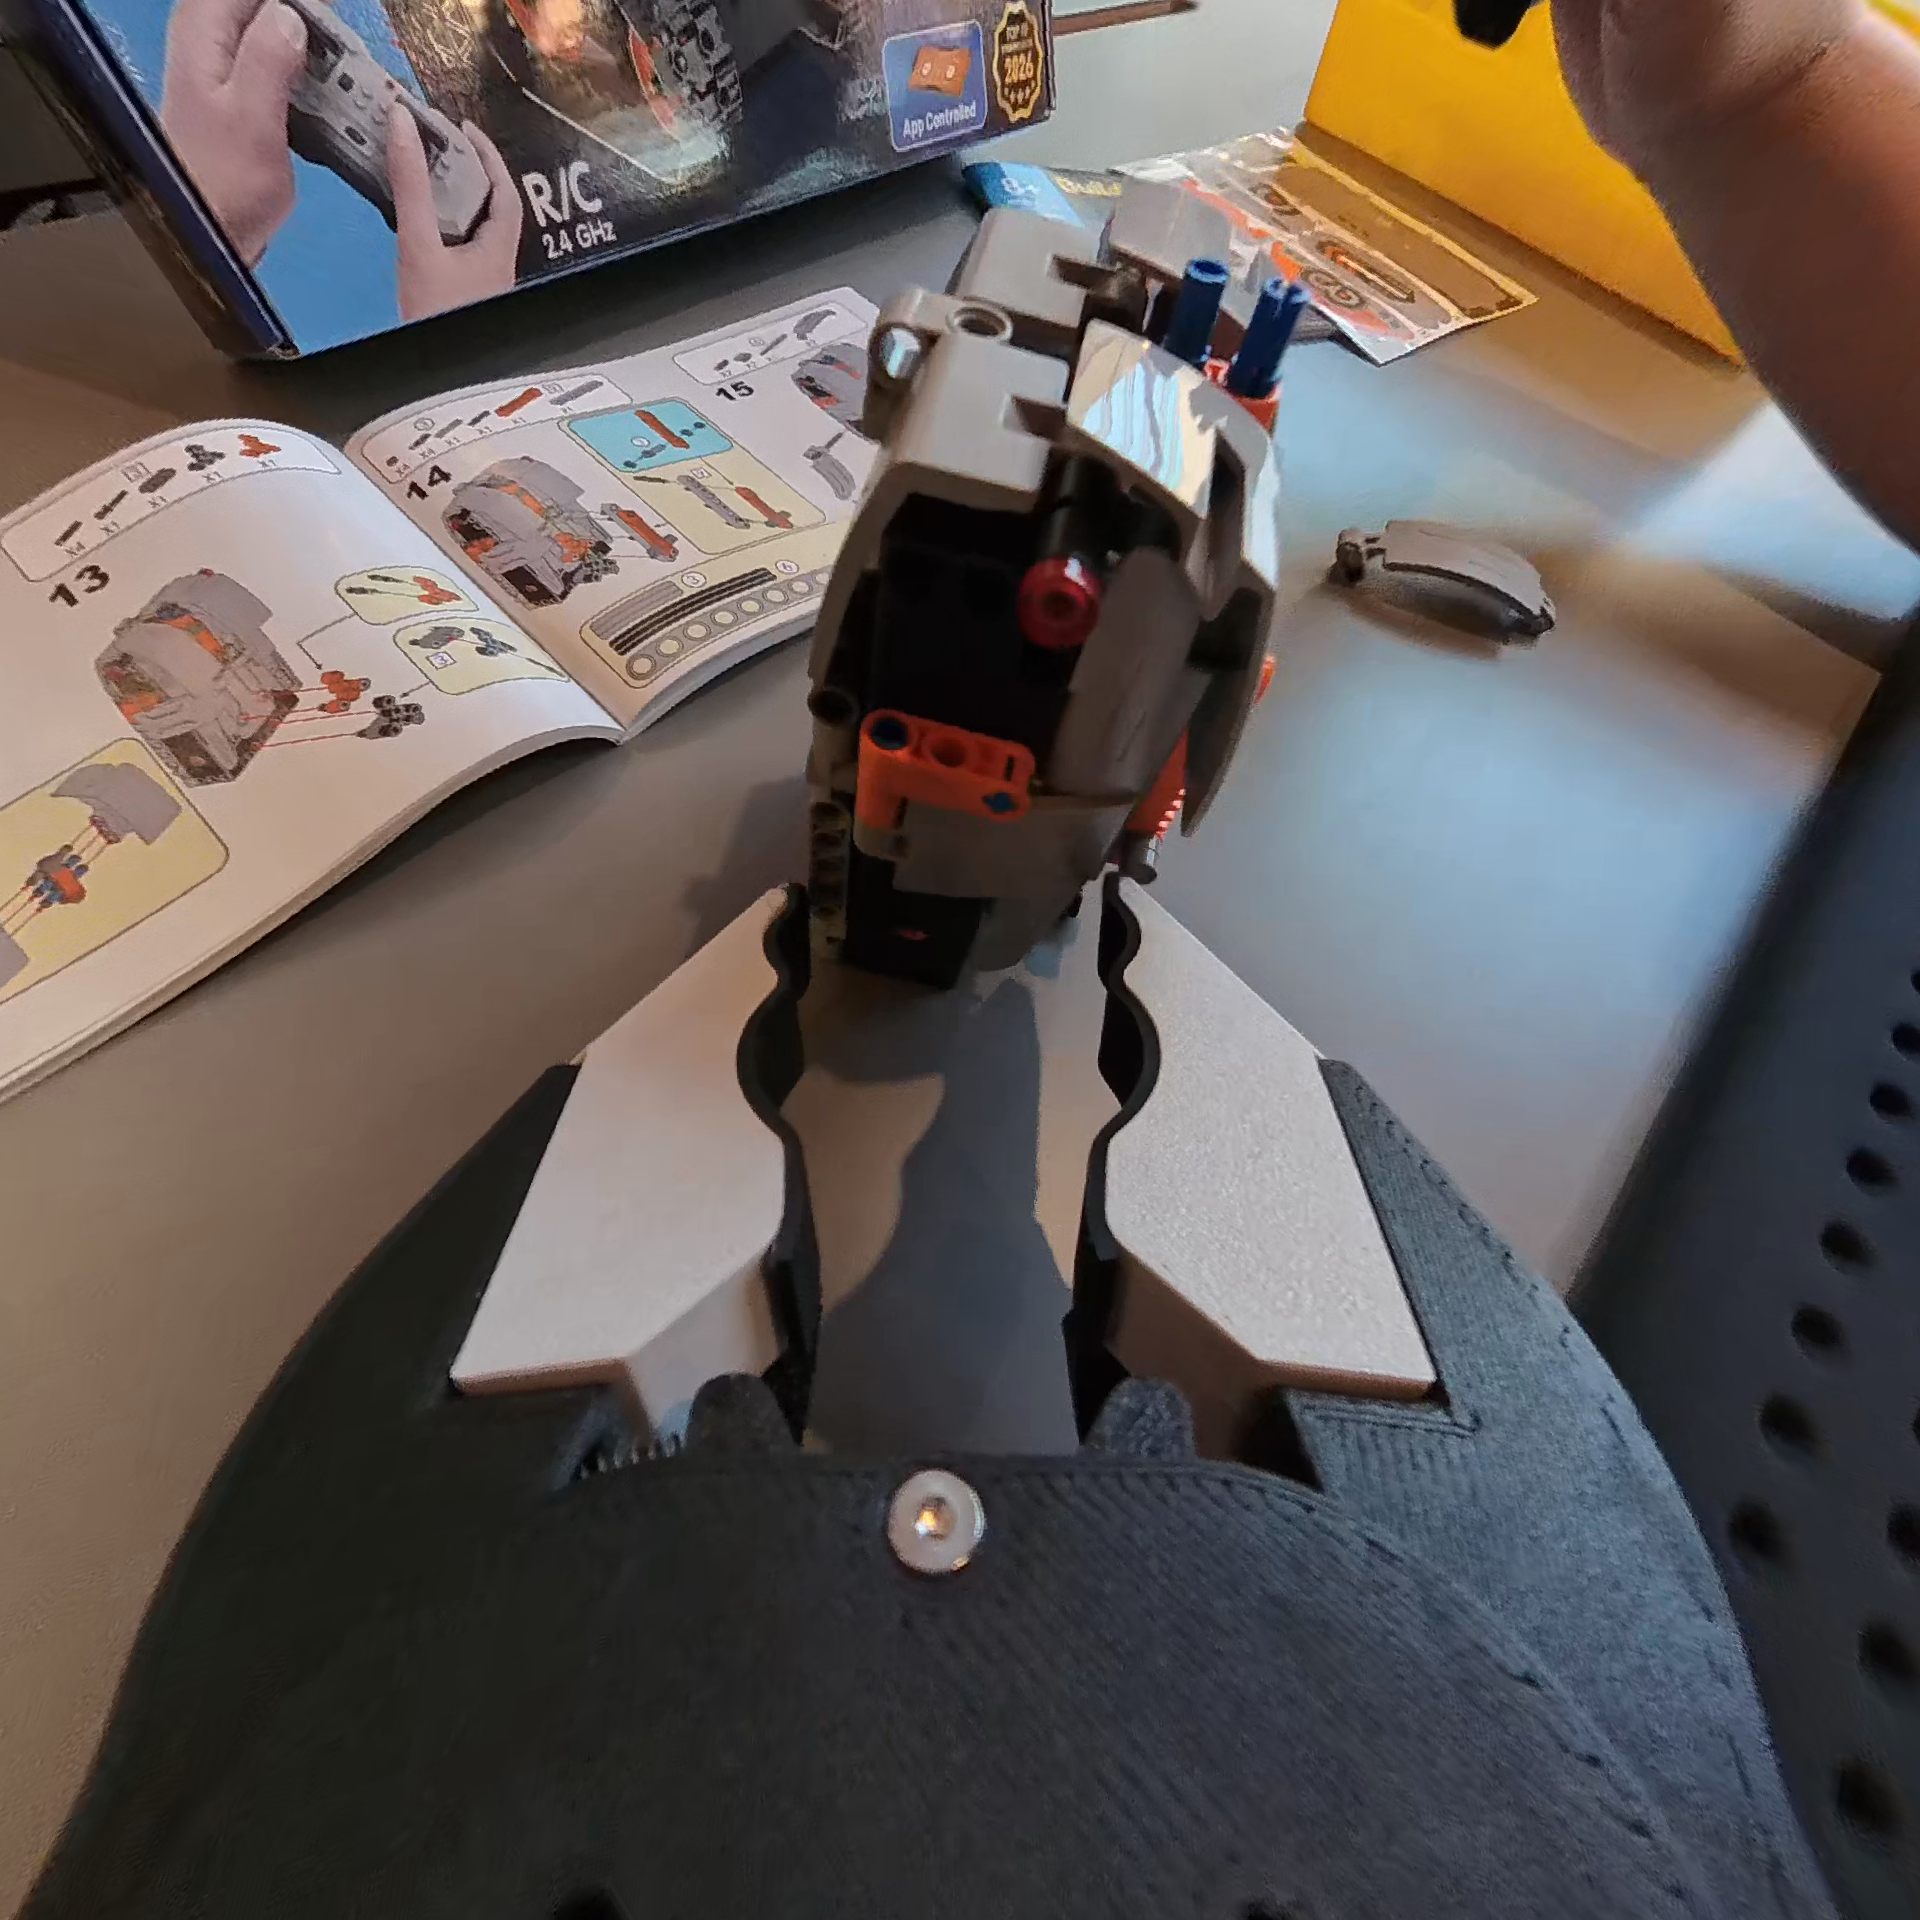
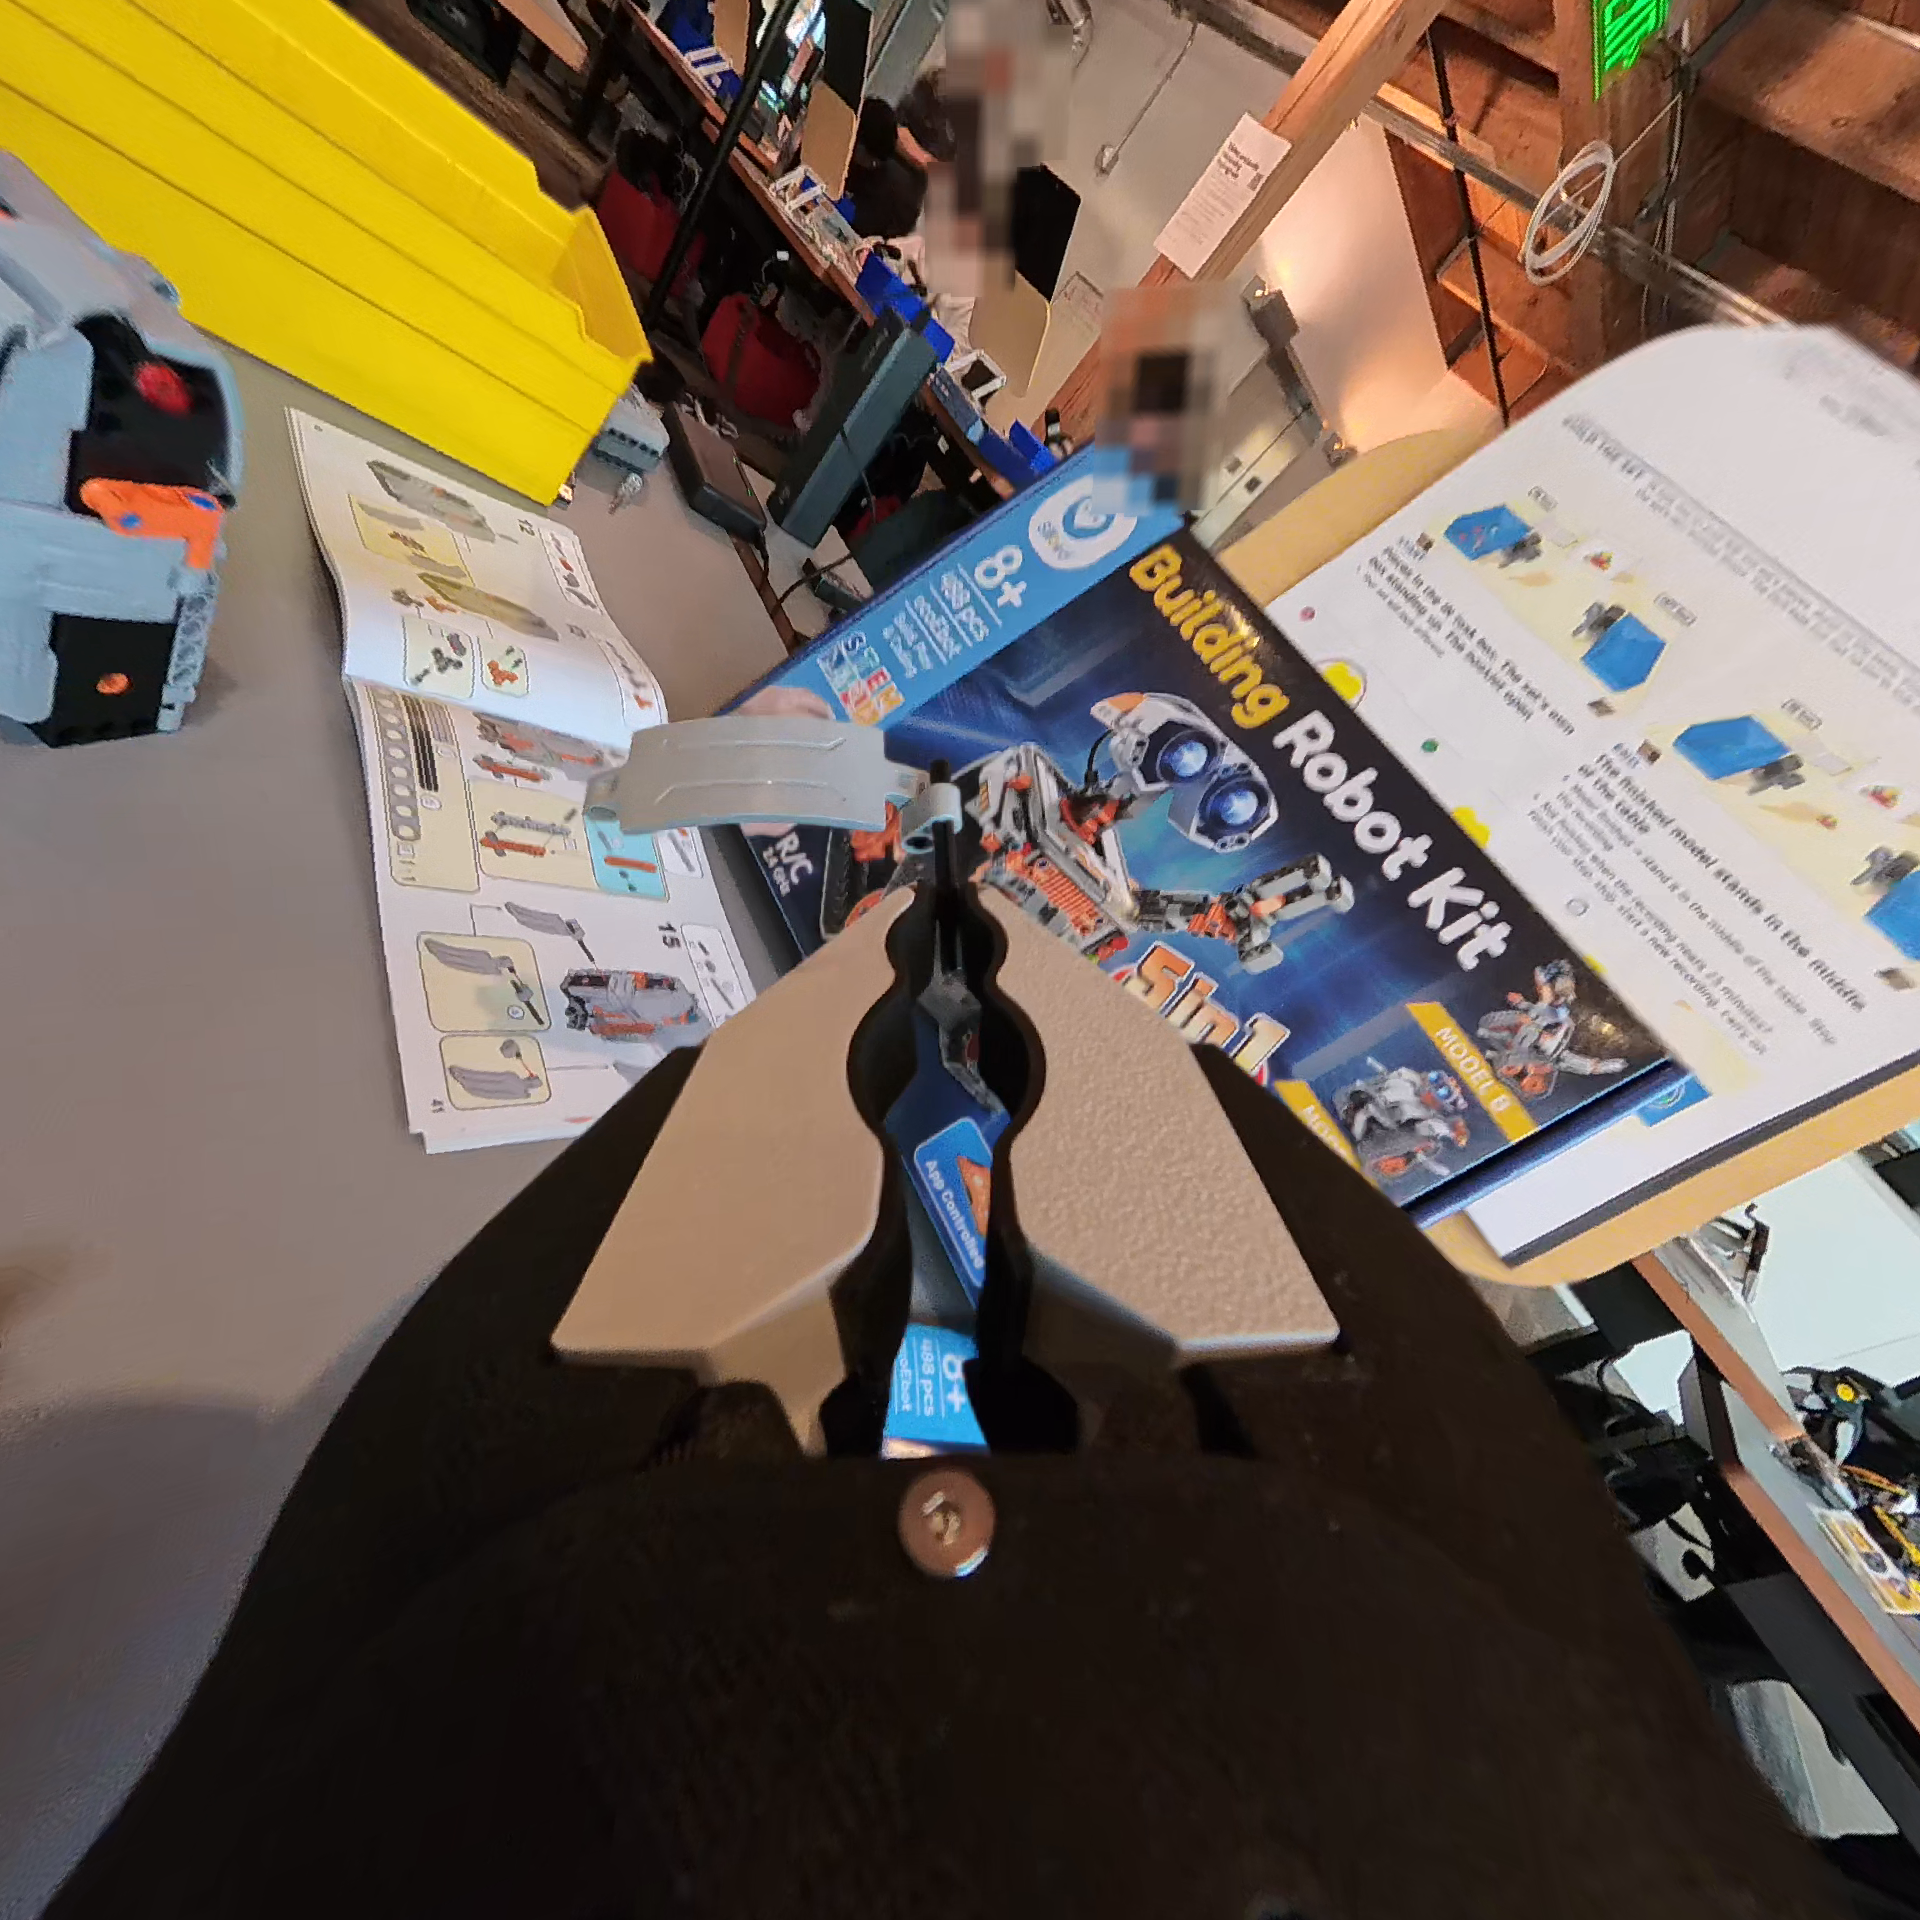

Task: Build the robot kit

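Observation:
My left gripper [image 1: 951, 914] is shut on the lower end of a grey, black and orange brick model [image 1: 1039, 623], one finger on each side. The model points away from the camera, and two blue pins [image 1: 1236, 322] stick out at its far end. In the right wrist view the model [image 2: 114, 499] sits at the far left on the grey table. My right gripper [image 2: 940, 909] is shut on a thin black axle [image 2: 943, 847]. The axle carries a curved grey panel [image 2: 748, 774], held in the air above the box and booklet.
An open instruction booklet [image 1: 312, 644] [image 2: 499, 779] lies on the grey table [image 1: 1455, 883]. The blue kit box [image 1: 520, 135] [image 2: 1195, 831], yellow bins [image 2: 312, 239], a sticker bag [image 1: 1340, 249] and a second curved grey panel [image 1: 1444, 577] lie around. A person's arm [image 1: 1766, 208] is at the upper right. A printed sheet [image 2: 1662, 727] lies on a wooden board. Tip to tip, the grippers are about 25 cm apart.

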